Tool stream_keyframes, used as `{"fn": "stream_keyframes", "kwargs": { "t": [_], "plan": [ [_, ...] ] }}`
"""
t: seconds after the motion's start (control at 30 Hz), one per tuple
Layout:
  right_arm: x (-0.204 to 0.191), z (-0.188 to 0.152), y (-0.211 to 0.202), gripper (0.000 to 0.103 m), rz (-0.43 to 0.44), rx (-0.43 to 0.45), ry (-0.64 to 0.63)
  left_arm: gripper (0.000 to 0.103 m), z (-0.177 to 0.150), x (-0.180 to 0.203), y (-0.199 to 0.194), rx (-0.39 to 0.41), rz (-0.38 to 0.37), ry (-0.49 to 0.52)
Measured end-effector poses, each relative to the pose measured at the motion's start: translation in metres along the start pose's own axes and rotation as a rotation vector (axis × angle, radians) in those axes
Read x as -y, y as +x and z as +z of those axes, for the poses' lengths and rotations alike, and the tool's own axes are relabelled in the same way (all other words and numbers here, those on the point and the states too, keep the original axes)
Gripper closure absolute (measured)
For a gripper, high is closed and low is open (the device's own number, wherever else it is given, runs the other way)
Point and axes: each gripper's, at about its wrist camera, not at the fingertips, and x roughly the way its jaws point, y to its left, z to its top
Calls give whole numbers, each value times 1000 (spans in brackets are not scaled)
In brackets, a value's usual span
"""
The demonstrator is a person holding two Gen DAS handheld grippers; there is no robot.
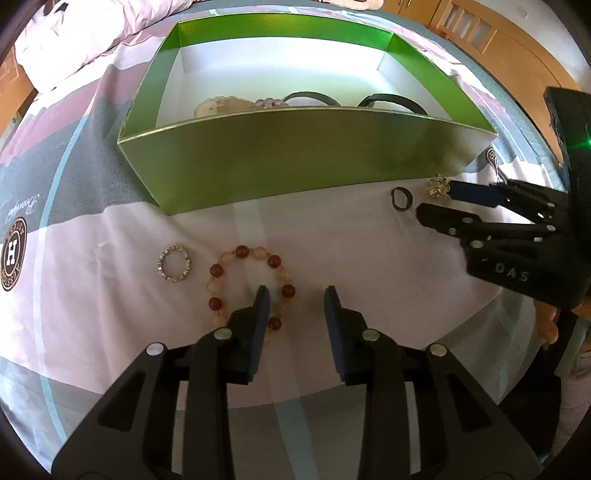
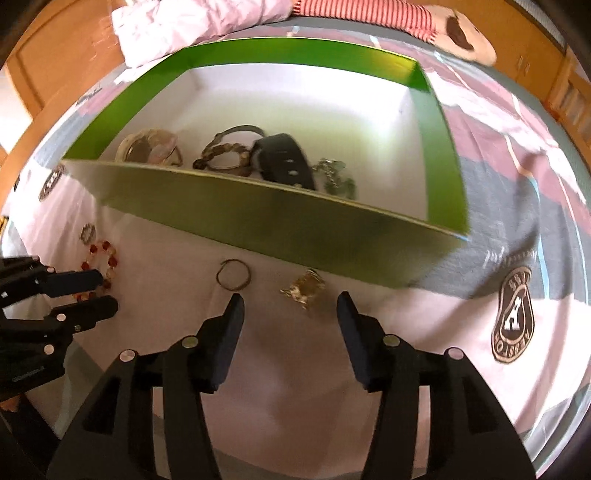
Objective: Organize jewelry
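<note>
A green box stands on the bedspread and holds several bracelets and a black band. In front of it lie a red and peach bead bracelet, a silver ring, a dark ring and a gold brooch. My left gripper is open, its left finger over the bead bracelet. My right gripper is open, just short of the brooch and dark ring.
A pink duvet lies at the back left. Wooden cabinets stand behind the bed. Round logo prints mark the bedspread. A small metal clip lies by the box's right corner.
</note>
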Motion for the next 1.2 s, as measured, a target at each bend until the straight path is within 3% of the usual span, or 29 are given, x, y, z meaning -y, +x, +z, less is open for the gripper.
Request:
{"fn": "stream_keyframes", "kwargs": {
  "t": [0.07,0.13,0.2,0.5,0.7,0.83,0.9,1.03,1.2],
  "plan": [
    [-2,2,3,51,-2,6,-5,72,0,3,1,2,9,6],
    [-2,-1,0,66,3,18,-11,73,0,5,2,5,17,11],
    [-3,0,-1,81,7,21,-23,91,0,4,1,10,29,10],
    [-8,4,-18,81,55,61,-50,95,4,-6,-25,89,-32,-23],
    [-10,10,-49,81,136,148,-71,95,8,-13,-60,178,-105,-57],
    [-4,20,-77,81,188,245,-50,95,23,-10,-95,281,-140,-64],
    [2,28,-90,81,190,308,-30,95,36,-10,-114,344,-147,-65],
    [19,43,-99,81,155,389,38,95,62,-5,-126,392,-116,-49],
    [43,57,-70,81,70,334,128,95,90,-7,-93,351,-115,-71]
  ]
}}
